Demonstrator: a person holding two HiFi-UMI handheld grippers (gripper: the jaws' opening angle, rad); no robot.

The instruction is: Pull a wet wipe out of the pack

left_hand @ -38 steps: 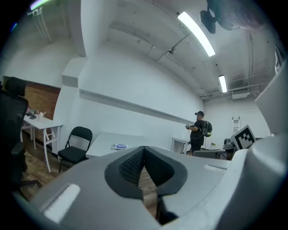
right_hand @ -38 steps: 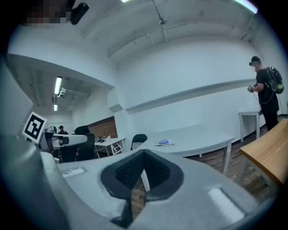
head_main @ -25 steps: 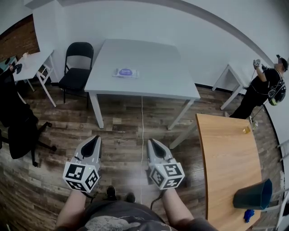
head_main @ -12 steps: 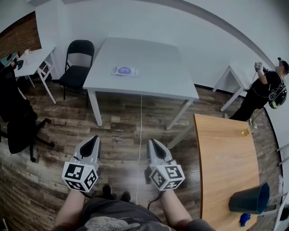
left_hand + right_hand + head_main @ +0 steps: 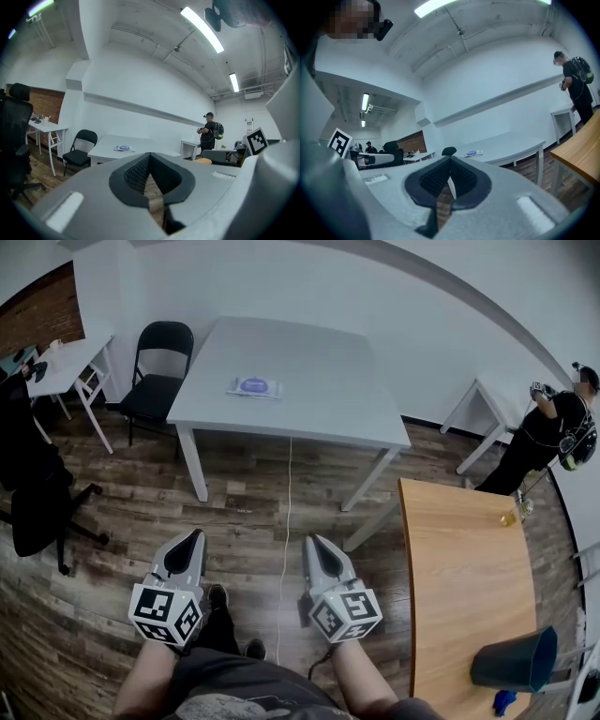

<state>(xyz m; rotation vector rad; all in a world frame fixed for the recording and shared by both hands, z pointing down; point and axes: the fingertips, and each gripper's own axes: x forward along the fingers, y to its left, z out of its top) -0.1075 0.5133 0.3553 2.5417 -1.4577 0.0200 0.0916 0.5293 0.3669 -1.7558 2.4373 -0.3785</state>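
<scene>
wipe pack [image 5: 254, 386] lies on white table [image 5: 323, 381], off its edges.

**Change across one second: a forward step, and a bystander's lowered hands.**
One shoe [image 5: 217, 597], earlier tucked behind the marker cubes beside its partner, now stands on the floor between the left gripper [image 5: 194, 536] and the right gripper [image 5: 312, 542]. It is just inside the left jaws, level with their base. The wooden table [image 5: 469, 577] and the dark bin [image 5: 511, 659], on the outer side of the right jaws, sit slightly closer to them than before. Far ahead and outward of the right jaws, the bystander [image 5: 553, 432] holds both hands at chest height, where they were at head height a second ago.
</scene>
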